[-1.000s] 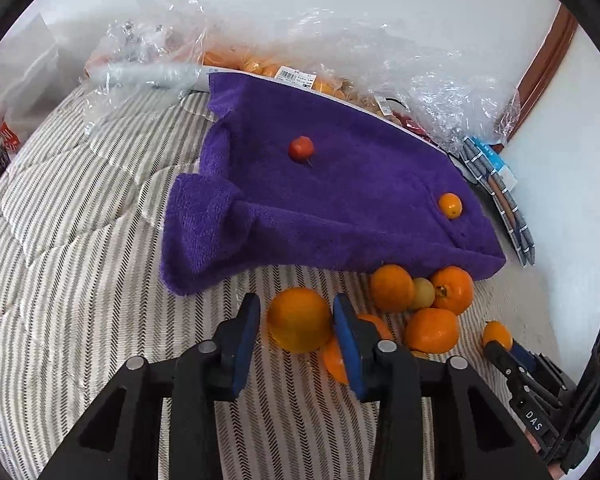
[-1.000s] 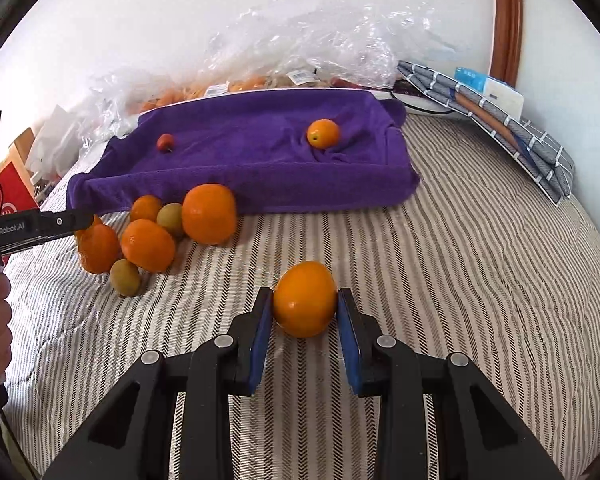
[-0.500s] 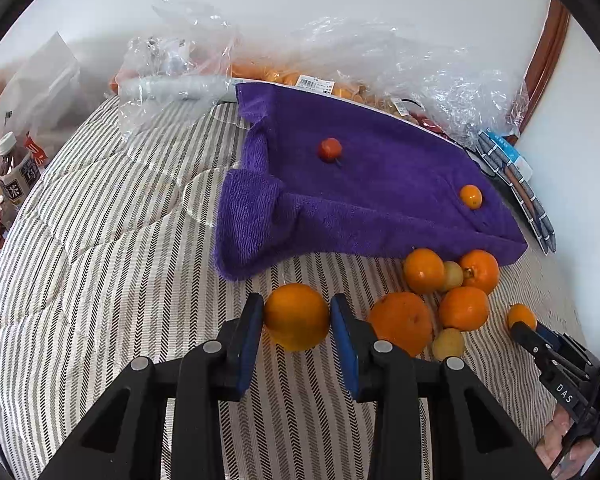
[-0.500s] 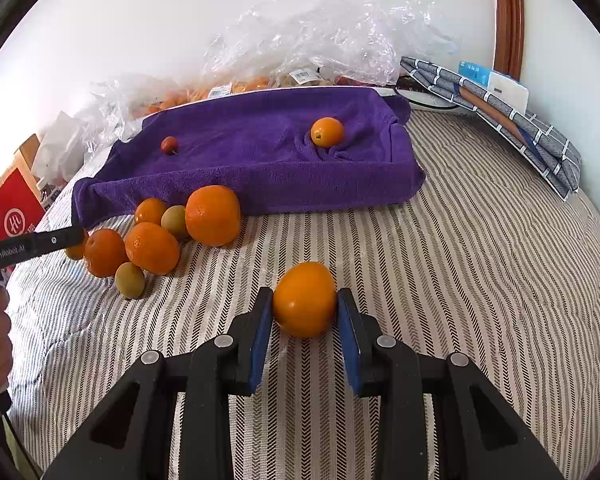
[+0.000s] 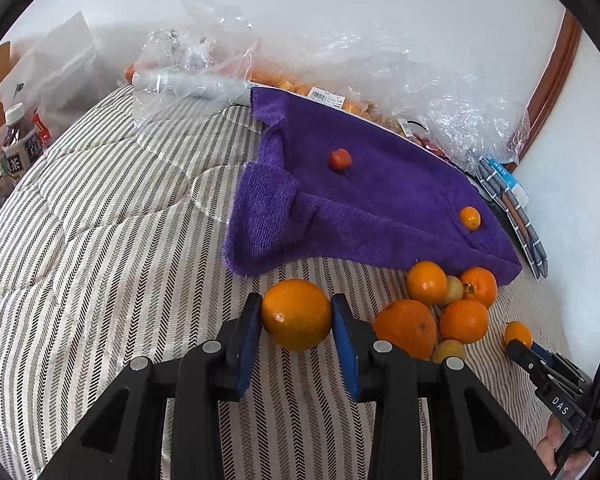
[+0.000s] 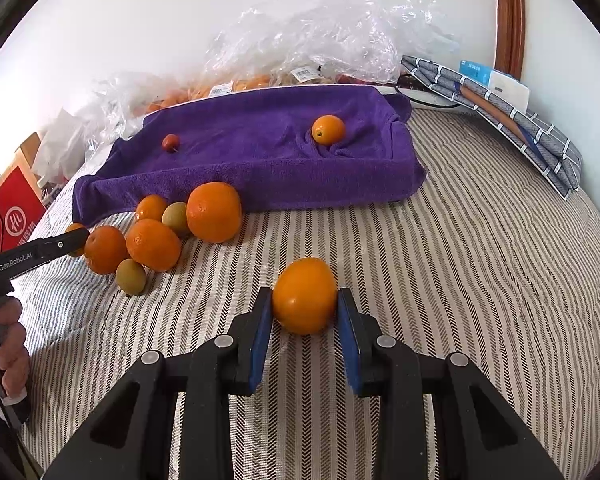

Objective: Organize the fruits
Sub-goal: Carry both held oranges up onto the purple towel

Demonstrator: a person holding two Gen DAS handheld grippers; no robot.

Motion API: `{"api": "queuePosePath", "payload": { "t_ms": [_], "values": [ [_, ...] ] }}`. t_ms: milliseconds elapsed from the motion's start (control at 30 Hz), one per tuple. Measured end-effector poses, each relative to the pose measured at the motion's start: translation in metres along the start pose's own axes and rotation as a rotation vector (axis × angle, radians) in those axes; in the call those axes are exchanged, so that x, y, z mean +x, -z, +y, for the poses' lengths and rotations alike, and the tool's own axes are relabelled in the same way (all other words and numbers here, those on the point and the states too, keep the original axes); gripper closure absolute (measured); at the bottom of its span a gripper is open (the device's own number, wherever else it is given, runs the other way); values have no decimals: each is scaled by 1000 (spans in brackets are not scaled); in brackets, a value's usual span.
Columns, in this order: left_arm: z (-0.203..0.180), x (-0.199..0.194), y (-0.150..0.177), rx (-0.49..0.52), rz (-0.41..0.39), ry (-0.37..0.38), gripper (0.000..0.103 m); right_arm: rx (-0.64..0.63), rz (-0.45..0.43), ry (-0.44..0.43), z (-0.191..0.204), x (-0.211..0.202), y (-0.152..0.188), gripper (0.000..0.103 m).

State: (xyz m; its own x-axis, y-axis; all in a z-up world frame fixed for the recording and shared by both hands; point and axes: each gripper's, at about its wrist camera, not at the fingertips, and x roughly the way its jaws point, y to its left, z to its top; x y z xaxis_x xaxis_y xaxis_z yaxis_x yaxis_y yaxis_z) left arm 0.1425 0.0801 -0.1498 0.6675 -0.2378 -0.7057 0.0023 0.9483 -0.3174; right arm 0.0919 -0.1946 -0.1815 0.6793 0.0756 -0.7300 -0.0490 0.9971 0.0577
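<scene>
The left gripper (image 5: 296, 344) is clamping a large orange (image 5: 296, 314) between its blue pads, both pads pressing the peel; the right gripper (image 6: 305, 338) is closing on a second orange (image 6: 305, 295) the same way, though the fruit's underside is hidden and it may be resting on the striped quilt (image 6: 460, 280). Just beyond the left gripper, a cluster of loose fruit (image 5: 446, 306) is lying on the quilt, oranges touching two greenish pieces, the nearest partly cut off behind the finger; one small orange (image 5: 517, 334) is sitting apart by the right gripper's tip. Farther back, the purple towel (image 6: 268, 160) is covering a shallow tray, carrying a small red fruit (image 6: 170, 142) and a little orange (image 6: 328, 129) well apart; behind it, crumpled clear plastic bags (image 6: 332, 40) are blurring whatever produce they are holding against the wall.
</scene>
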Motion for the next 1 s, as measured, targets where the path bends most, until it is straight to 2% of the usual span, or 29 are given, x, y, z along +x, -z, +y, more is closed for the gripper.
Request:
{"api": "queuePosePath", "payload": {
  "t_ms": [100,300,467,767,867,1000],
  "values": [
    [4,-9,2,-23,-48,9,70,11,2,0,-2,0,0,71],
    [-5,-23,3,21,-120,19,70,7,-39,-1,-2,-6,1,71],
    [-9,-29,3,36,-147,15,70,-15,-91,12,3,-17,5,71],
    [-7,-37,1,2,-180,18,70,-2,-100,-21,-6,-23,-1,71],
    [-13,-42,-5,11,-182,5,70,17,-100,-59,-13,-27,-11,71],
    [-21,-49,-25,0,-175,35,70,15,-153,-31,-22,-34,-36,71]
  ]
}}
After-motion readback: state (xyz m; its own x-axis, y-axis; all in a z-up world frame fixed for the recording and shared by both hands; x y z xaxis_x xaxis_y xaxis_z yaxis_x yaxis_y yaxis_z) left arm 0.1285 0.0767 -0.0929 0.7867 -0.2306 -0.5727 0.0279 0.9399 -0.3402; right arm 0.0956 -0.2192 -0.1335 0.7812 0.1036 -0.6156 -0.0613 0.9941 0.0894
